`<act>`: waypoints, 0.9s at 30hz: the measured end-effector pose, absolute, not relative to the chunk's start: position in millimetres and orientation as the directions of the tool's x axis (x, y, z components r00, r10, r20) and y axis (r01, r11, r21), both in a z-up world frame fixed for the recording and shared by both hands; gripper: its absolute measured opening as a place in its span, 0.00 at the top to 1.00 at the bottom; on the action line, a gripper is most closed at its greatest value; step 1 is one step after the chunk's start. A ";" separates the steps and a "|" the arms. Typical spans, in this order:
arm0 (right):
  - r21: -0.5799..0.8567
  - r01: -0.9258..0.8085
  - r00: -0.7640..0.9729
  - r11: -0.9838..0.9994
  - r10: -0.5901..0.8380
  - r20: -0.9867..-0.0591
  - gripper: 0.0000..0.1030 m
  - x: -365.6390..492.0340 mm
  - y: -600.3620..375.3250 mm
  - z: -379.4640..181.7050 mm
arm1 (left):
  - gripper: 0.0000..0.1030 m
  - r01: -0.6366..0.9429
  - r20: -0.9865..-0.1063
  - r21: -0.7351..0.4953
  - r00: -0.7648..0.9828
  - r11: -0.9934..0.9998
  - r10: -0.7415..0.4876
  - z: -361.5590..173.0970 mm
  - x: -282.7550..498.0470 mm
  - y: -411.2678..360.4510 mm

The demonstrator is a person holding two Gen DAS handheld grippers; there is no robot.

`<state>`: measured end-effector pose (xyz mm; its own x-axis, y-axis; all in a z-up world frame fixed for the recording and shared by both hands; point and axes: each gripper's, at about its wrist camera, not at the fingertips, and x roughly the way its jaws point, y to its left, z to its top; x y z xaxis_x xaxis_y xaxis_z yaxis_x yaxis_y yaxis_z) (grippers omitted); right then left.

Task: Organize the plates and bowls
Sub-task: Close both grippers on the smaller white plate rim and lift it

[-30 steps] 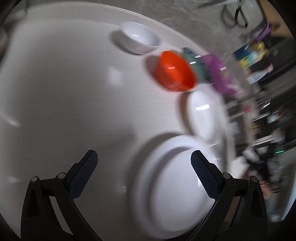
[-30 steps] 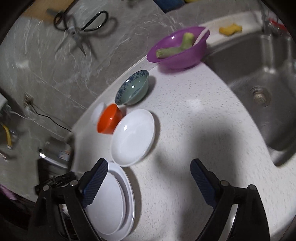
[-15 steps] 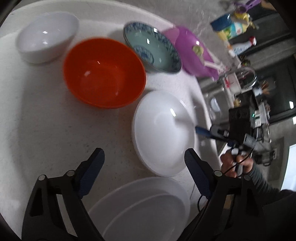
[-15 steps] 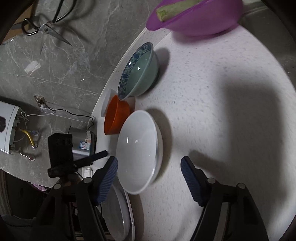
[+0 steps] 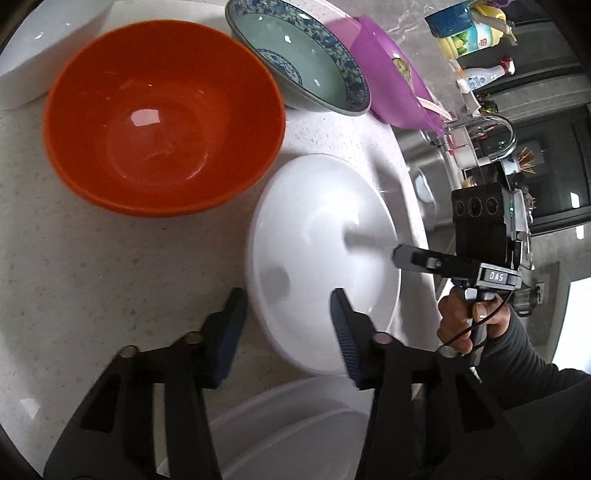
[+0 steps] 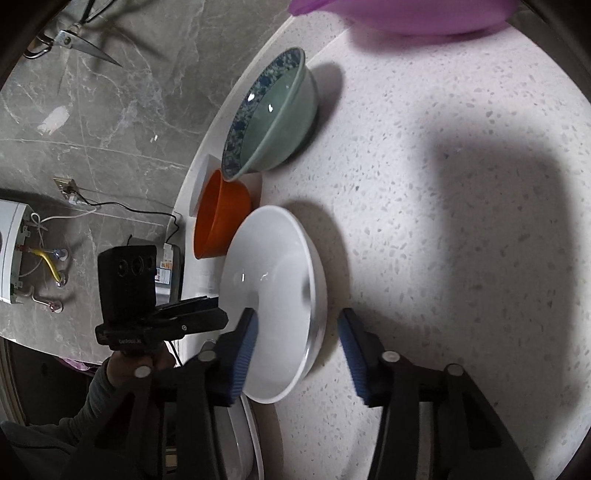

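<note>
A shallow white plate (image 5: 317, 254) lies on the speckled counter between both grippers; it also shows in the right wrist view (image 6: 273, 314). My left gripper (image 5: 286, 325) is open, its fingers straddling the plate's near-left rim. My right gripper (image 6: 297, 350) is open and straddles the opposite rim; it shows in the left wrist view (image 5: 402, 256). An orange bowl (image 5: 162, 114), a green-blue patterned bowl (image 5: 299, 55) and a white bowl (image 5: 44, 48) stand behind. A stack of white plates (image 5: 295, 432) lies below the left gripper.
A purple bowl (image 5: 391, 96) with vegetable scraps stands beyond the patterned bowl, next to the steel sink (image 5: 424, 173). The counter's curved edge (image 6: 207, 147) drops to a grey marble floor with scissors (image 6: 74, 40). Bottles (image 5: 469, 33) stand far back.
Both grippers moved in toward the shallow white plate and narrowed. Each now has the plate's rim between its fingers, from opposite sides.
</note>
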<state>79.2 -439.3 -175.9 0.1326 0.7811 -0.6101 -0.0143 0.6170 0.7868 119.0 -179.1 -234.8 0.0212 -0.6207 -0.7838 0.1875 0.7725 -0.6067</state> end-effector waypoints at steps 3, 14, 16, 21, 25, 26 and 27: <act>0.784 -0.011 0.120 0.620 0.780 -0.615 0.61 79.6 -436.0 -177.7 | 0.65 0.187 -0.779 -0.612 0.025 0.769 -0.626 -237.5 118.6 -180.4; 0.720 0.036 0.123 0.693 0.712 -0.691 0.88 84.6 -437.7 -178.2 | 0.90 0.147 -0.795 -0.594 0.048 0.791 -0.605 -240.9 120.0 -174.7; 0.714 0.040 0.126 0.699 0.706 -0.697 0.88 84.8 -437.7 -177.9 | 0.90 0.143 -0.804 -0.581 0.052 0.801 -0.592 -240.4 120.7 -176.7; 0.705 0.067 0.124 0.706 0.695 -0.708 0.89 83.1 -437.2 -178.5 | 0.90 0.122 -0.814 -0.571 0.044 0.812 -0.579 -241.1 122.7 -179.0; 0.705 0.097 0.125 0.703 0.694 -0.709 0.89 82.0 -435.8 -175.9 | 0.90 0.107 -0.819 -0.566 0.035 0.817 -0.572 -240.7 124.5 -178.1; 0.701 0.094 0.127 0.707 0.690 -0.713 0.88 81.9 -435.7 -172.8 | 0.90 0.106 -0.820 -0.565 0.033 0.818 -0.571 -240.4 124.8 -179.5; 0.699 0.093 0.129 0.709 0.688 -0.714 0.88 82.3 -435.7 -170.4 | 0.90 0.104 -0.819 -0.568 0.031 0.817 -0.573 -240.0 124.9 -180.9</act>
<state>82.3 -435.7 -170.4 0.1285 0.6879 -0.7143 0.0934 0.7087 0.6993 124.9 -180.9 -240.0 0.0312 -0.5731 -0.8189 0.1036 0.8167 -0.5676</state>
